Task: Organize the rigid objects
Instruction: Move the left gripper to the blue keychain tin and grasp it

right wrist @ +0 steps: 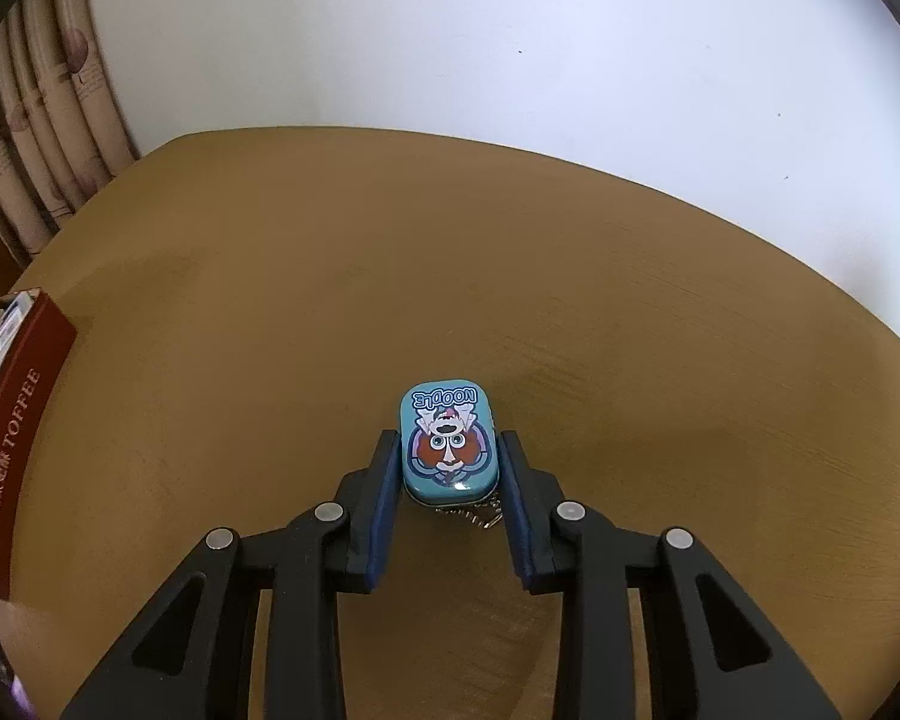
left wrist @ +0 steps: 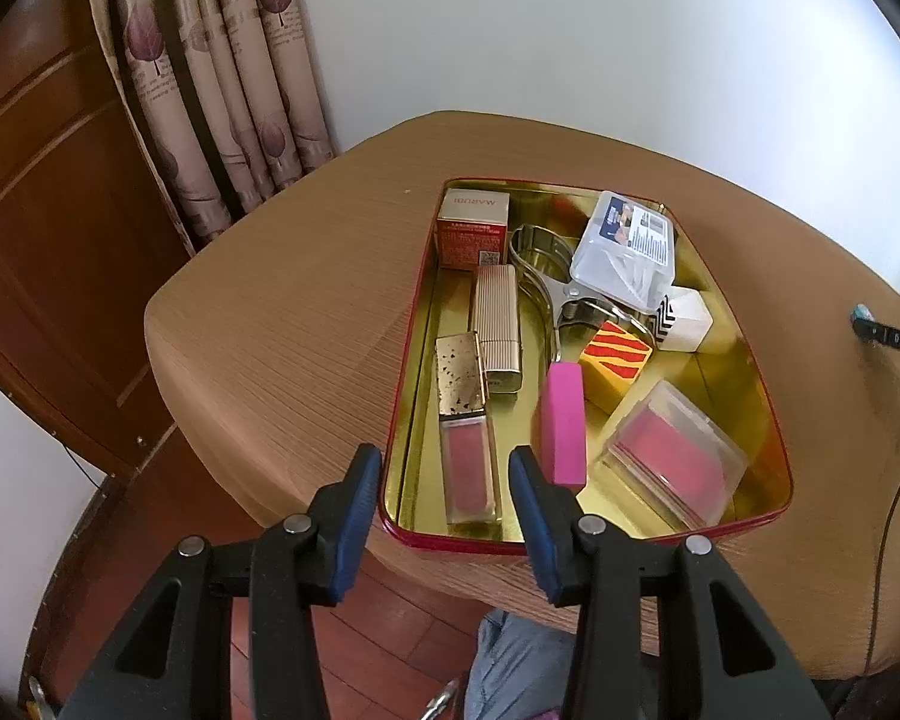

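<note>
Left wrist view: the left gripper [left wrist: 444, 468] hangs over the near rim of the red tin box [left wrist: 774, 420], which sits on the brown table [left wrist: 282, 312]. Its jaws are apart and hold nothing. Inside the gold-lined box, from left to right:

- a lip gloss tube [left wrist: 465, 420] lying along the left wall, with a ribbed gold case [left wrist: 498, 324] behind it and a small red carton [left wrist: 473, 227] in the far left corner;
- a pink block [left wrist: 563, 423] just beside the right blue pad [left wrist: 531, 516];
- a metal clamp [left wrist: 540, 264] at centre;
- a yellow and red striped box [left wrist: 615, 360];
- a clear case with a pink pad [left wrist: 672, 450] at the near right;
- a clear plastic box [left wrist: 627, 252] at the far right, above a white block [left wrist: 687, 318].

Right wrist view: the box appears at the left edge, its red side reading TOFFEE. Well apart from it, on the bare table, sits a small teal tin [right wrist: 449, 444] with a cartoon lid. The right gripper [right wrist: 449, 450] is clenched on this tin, one blue pad pressed against each long side.
</note>
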Motion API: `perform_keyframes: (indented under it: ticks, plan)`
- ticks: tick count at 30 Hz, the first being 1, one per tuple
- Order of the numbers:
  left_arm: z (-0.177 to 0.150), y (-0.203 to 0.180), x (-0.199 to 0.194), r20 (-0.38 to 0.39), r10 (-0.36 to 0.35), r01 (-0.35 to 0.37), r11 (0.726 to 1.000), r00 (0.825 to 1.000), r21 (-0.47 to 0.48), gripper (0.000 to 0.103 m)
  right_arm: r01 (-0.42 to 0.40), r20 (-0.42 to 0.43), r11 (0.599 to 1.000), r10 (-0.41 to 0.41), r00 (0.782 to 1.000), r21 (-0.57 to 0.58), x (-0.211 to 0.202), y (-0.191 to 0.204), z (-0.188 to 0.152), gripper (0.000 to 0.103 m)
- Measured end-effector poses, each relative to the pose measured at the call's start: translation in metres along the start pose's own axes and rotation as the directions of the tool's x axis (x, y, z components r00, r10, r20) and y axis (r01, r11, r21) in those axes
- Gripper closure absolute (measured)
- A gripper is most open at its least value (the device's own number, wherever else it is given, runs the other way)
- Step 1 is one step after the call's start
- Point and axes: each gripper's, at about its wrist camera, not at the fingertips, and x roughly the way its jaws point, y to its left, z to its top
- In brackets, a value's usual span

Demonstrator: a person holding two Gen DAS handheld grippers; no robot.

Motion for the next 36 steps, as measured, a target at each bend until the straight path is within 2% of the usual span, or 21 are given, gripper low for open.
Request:
perform_keyframes:
  ticks: [7, 9, 10, 11, 12, 13, 15, 17, 18, 19, 20, 21, 22, 25, 27, 29, 30, 33, 34, 36]
  plan:
    - [-0.001, 0.000, 0.000, 0.000, 0.003, -0.003, 1.000, 1.000, 0.005, 0.058, -0.080, 0.014, 0.995, 0.080, 0.997, 0.053, -0.009, 0.012, -0.017, 0.073]
    - [-0.001, -0.001, -0.001, 0.003, 0.004, -0.004, 1.000, 1.000, 0.005, 0.057, -0.114, 0.019, 0.991, 0.113, 0.993, 0.073, -0.012, 0.015, -0.021, 0.068]
    - [-0.001, -0.001, -0.001, 0.002, 0.003, -0.003, 1.000, 1.000, 0.006, 0.056, -0.145, 0.031, 0.985, 0.143, 0.989, 0.096, -0.015, 0.013, -0.023, 0.061]
    - [0.000, -0.002, -0.001, 0.001, -0.001, 0.001, 1.000, 1.000, 0.005, 0.054, -0.158, 0.049, 0.981, 0.153, 0.987, 0.114, -0.020, 0.011, -0.027, 0.037]
    - [0.000, -0.002, -0.003, -0.004, -0.018, 0.018, 1.000, 1.000, -0.001, 0.052, -0.157, 0.074, 0.980, 0.148, 0.986, 0.125, -0.025, 0.006, -0.027, 0.020]
    - [0.001, -0.002, -0.005, -0.006, -0.043, 0.043, 0.999, 0.999, -0.010, 0.051, -0.151, 0.119, 0.978, 0.135, 0.984, 0.145, -0.037, -0.003, -0.032, 0.019]
    - [0.004, -0.003, -0.015, 0.002, -0.111, 0.111, 0.993, 0.994, -0.036, 0.050, -0.154, 0.150, 0.972, 0.128, 0.980, 0.177, -0.048, -0.014, -0.040, 0.019]
    - [0.009, -0.009, -0.026, 0.023, -0.175, 0.176, 0.984, 0.984, -0.039, 0.050, -0.068, 0.154, 0.981, 0.040, 0.987, 0.183, -0.057, -0.027, -0.049, 0.019]
    - [0.015, -0.019, -0.037, 0.043, -0.176, 0.177, 0.984, 0.983, -0.020, 0.050, -0.004, 0.149, 0.985, -0.022, 0.989, 0.174, -0.061, -0.034, -0.053, 0.019]
    - [0.020, -0.028, -0.043, 0.059, -0.134, 0.134, 0.991, 0.989, 0.013, 0.049, 0.054, 0.142, 0.985, -0.077, 0.987, 0.162, -0.065, -0.045, -0.060, 0.019]
    - [0.025, -0.039, -0.048, 0.073, -0.047, 0.042, 0.997, 0.996, 0.058, 0.049, 0.089, 0.135, 0.983, -0.111, 0.985, 0.159, -0.067, -0.053, -0.066, 0.019]
    - [0.027, -0.044, -0.051, 0.080, -0.013, 0.007, 0.997, 0.997, 0.074, 0.049, 0.129, 0.129, 0.979, -0.150, 0.980, 0.159, -0.069, -0.061, -0.072, 0.019]
    - [0.030, -0.048, -0.053, 0.084, -0.015, 0.009, 0.997, 0.996, 0.078, 0.049, 0.163, 0.121, 0.973, -0.184, 0.976, 0.164, -0.072, -0.070, -0.081, 0.019]
    - [0.042, -0.058, -0.061, 0.056, -0.143, 0.140, 0.989, 0.988, 0.052, 0.049, 0.119, 0.133, 0.960, -0.156, 0.979, 0.254, -0.080, -0.093, -0.092, 0.019]
    - [0.053, -0.087, -0.069, 0.050, -0.219, 0.214, 0.973, 0.974, 0.085, 0.049, 0.102, 0.150, 0.950, -0.151, 0.977, 0.295, -0.082, -0.098, -0.094, 0.019]
    - [0.062, -0.119, -0.074, 0.043, -0.270, 0.262, 0.956, 0.962, 0.131, 0.049, 0.119, 0.149, 0.955, -0.163, 0.975, 0.272, -0.084, -0.096, -0.095, 0.019]
    - [0.068, -0.149, -0.072, 0.026, -0.311, 0.301, 0.937, 0.950, 0.176, 0.049, 0.126, 0.150, 0.958, -0.168, 0.974, 0.256, -0.084, -0.091, -0.094, 0.019]
    - [0.078, -0.223, -0.051, -0.086, -0.362, 0.372, 0.888, 0.928, 0.271, 0.049, 0.146, 0.101, 0.962, -0.173, 0.980, 0.231, -0.074, -0.085, -0.088, 0.010]
    - [0.081, -0.241, -0.043, -0.116, -0.373, 0.391, 0.878, 0.921, 0.278, 0.049, 0.159, 0.070, 0.961, -0.179, 0.981, 0.226, -0.062, -0.072, -0.081, 0.010]
    - [0.087, -0.276, -0.027, -0.160, -0.387, 0.417, 0.866, 0.908, 0.275, 0.049, 0.167, 0.034, 0.962, -0.178, 0.983, 0.216, -0.056, -0.073, -0.080, 0.010]
